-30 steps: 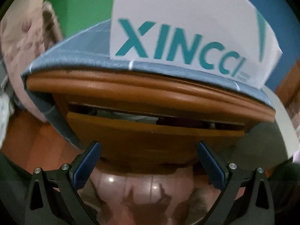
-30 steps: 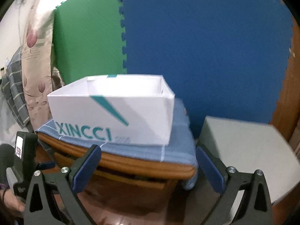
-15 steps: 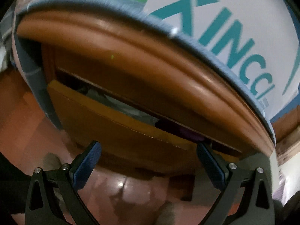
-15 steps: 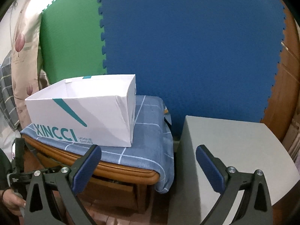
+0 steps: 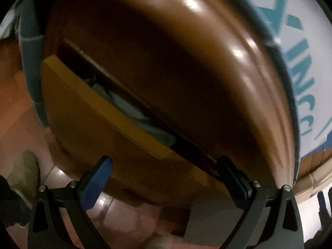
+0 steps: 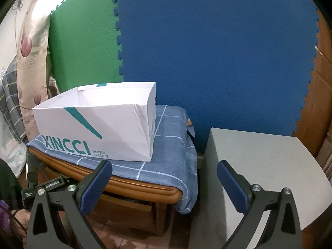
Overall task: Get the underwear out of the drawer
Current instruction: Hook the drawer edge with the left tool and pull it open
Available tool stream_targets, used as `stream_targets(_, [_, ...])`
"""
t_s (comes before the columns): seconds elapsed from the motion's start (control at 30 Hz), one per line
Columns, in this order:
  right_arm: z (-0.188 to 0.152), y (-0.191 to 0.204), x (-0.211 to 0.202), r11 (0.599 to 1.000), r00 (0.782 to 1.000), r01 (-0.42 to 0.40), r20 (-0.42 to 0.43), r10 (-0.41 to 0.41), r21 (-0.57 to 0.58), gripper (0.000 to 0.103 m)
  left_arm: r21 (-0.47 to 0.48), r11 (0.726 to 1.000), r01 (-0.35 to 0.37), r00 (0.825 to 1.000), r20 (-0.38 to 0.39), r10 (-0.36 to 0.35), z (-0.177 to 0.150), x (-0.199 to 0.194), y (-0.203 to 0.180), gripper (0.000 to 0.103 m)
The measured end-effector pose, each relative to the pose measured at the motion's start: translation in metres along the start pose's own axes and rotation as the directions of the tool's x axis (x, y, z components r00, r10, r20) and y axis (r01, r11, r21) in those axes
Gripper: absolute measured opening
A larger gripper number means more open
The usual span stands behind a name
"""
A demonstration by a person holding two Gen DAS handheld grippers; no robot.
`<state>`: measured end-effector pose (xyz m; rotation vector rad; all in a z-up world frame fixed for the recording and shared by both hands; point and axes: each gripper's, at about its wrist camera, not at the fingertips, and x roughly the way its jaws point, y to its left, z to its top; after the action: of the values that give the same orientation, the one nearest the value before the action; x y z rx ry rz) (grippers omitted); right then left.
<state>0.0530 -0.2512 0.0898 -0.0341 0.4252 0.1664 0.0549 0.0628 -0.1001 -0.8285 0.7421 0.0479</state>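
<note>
Drawer (image 5: 108, 128) ajar, pale folded underwear (image 5: 132, 110) inside; left gripper (image 5: 164, 178) below its front, right gripper (image 6: 164, 178) above, both jaws wide, empty.

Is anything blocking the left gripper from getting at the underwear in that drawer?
Yes. The drawer front is pulled out only a crack, and the tabletop edge overhangs it. The pale fabric shows through a narrow gap. The open left gripper sits just outside the drawer front, which probably needs pulling out further.
</note>
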Motion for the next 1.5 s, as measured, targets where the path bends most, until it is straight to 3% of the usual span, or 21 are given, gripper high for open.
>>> stream_targets(0.5, [-0.001,0.004,0.004,1.000,0.999,-0.030,-0.018,0.030,0.004,0.103,-0.193,0.976,0.101,0.994,-0.021,-0.107,0.000,0.017,0.030,0.103])
stream_targets(0.73, [-0.002,0.001,0.006,0.998,0.998,-0.052,-0.028,0.053,0.030,0.103,-0.295,0.954,0.058,0.996,-0.054,-0.077,0.000,0.019,0.036,0.103])
stream_targets(1.07, [-0.002,-0.007,0.009,0.995,0.997,-0.065,-0.041,0.069,0.077,0.103,-0.302,0.953,-0.029,0.996,-0.085,0.004,0.006,0.012,0.018,0.103])
stream_targets(1.27, [-0.003,-0.008,0.008,0.994,0.996,-0.069,-0.042,0.073,0.083,0.103,-0.348,0.934,-0.078,0.990,-0.137,0.031,0.007,0.008,0.018,0.103])
stream_targets(1.5, [-0.003,-0.011,0.008,0.992,0.996,-0.074,-0.042,0.079,0.099,0.103,-0.300,0.947,-0.112,0.982,-0.181,0.059,-0.004,-0.001,0.022,0.103])
